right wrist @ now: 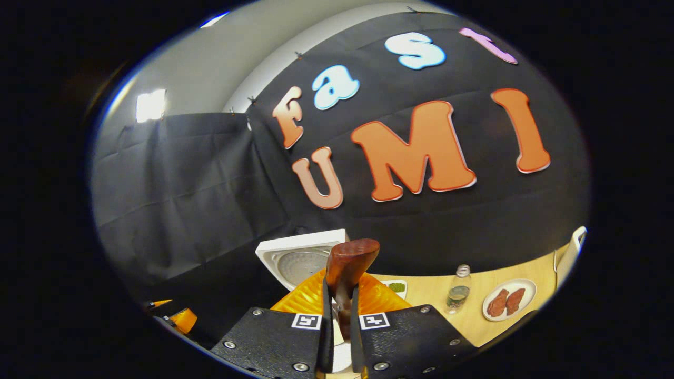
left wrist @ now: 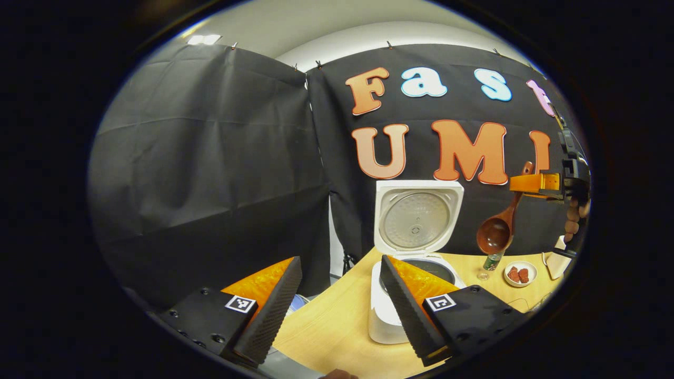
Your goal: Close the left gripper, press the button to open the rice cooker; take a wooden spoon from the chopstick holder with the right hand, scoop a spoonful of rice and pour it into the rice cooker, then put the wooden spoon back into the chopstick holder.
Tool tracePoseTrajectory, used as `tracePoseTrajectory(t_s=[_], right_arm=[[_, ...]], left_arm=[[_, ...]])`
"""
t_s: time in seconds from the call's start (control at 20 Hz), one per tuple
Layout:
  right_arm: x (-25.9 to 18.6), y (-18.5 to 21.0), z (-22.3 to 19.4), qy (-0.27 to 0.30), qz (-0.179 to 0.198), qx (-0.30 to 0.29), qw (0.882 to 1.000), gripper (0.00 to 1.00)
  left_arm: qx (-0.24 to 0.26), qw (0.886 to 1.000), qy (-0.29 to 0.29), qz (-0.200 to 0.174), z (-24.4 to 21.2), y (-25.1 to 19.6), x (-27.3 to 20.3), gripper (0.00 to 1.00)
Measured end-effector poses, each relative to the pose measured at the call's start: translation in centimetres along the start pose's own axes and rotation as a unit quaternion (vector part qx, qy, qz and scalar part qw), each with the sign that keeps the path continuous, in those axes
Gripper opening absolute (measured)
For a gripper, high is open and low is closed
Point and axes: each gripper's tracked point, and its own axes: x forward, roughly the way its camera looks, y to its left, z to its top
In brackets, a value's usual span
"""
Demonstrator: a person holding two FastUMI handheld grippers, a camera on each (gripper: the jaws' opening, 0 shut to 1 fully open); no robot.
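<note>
Half the wooden spoon (right wrist: 348,273) behind hand-held gripper (right wrist: 337,310) fingers.

No text can be read on anything.

Left gripper view: rice cooker (left wrist: 392,310) sits lower centre on the table (left wrist: 331,331), lid (left wrist: 417,217) upright behind it. Wooden spoon (left wrist: 497,229) hangs right of the lid, above a bottle (left wrist: 492,261) and plate (left wrist: 520,273) at lower right.
</note>
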Motion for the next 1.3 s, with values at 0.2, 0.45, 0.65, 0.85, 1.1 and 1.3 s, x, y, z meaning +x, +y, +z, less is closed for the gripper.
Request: tracePoseTrajectory(t_s=[0.2, 0.45, 0.65, 0.85, 1.1, 1.3], right_arm=[[-4.4, -7.0, -0.4, 0.003, -0.058, 0.047, 0.997, 0.12], [-11.0, -16.6, -2.6, 0.01, -0.154, 0.086, 0.984, 0.12], [-16.5, -23.0, -5.0, 0.015, -0.222, 0.112, 0.968, 0.12], [-20.7, -27.4, -7.8, 0.028, -0.267, 0.142, 0.953, 0.12], [-24.5, -30.6, -10.6, 0.043, -0.302, 0.15, 0.94, 0.12], [-28.1, -31.0, -12.3, 0.039, -0.326, 0.171, 0.929, 0.12]], left_arm=[[0.004, 1.0, 0.013, -0.02, -0.7, -2.9, -1.0, 1.0], [0.011, 0.999, 0.037, -0.039, -1.4, -6.6, -1.7, 1.0], [0.015, 0.998, 0.043, -0.053, -1.6, -9.3, -2.0, 0.96], [0.024, 0.995, 0.062, -0.073, -2.5, -12.6, -2.1, 1.0], [0.03, 0.994, 0.057, -0.09, -2.2, -15.4, -2.9, 1.0], [0.03, 0.994, 0.057, -0.09, -2.3, -15.8, -3.1, 0.96]])
